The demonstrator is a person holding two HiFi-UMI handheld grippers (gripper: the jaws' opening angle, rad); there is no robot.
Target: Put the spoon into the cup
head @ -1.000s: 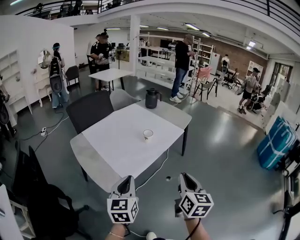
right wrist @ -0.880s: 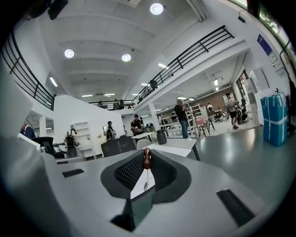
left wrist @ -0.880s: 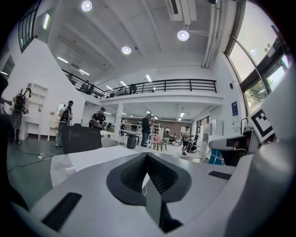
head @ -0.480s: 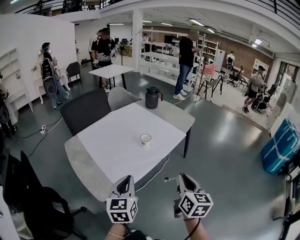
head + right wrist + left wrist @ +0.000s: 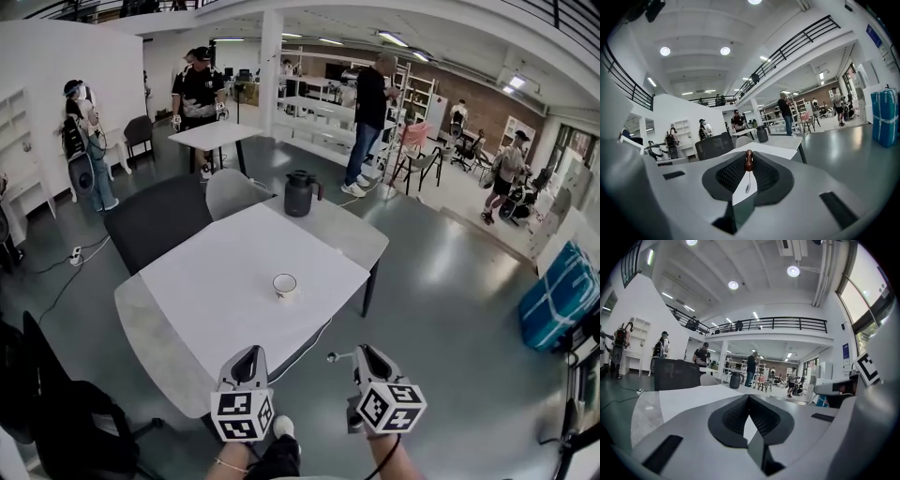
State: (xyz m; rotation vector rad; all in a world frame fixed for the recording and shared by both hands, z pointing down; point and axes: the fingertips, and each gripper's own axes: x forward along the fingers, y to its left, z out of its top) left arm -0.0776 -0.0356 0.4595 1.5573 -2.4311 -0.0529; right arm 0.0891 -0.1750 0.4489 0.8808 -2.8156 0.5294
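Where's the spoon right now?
Head view, lower right of centre: the spoon is clamped in the right gripper, sticking out to its left, off the near edge of the table and short of the cup.

Polished grey floor (image 5: 450,281) gleams around a matt, stone-look table (image 5: 155,328); its smooth white sheet (image 5: 225,281) bears 1 glossy cup (image 5: 285,285). The spoon (image 5: 749,160) has a shiny brown tip.

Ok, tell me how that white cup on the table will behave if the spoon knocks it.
The cup looks small and squat, so probably light: a knock may slide it on the smooth white sheet rather than tip it. It stands alone, nothing bracing it. It looks ceramic, so likely rigid but chippable; lower the spoon gently.
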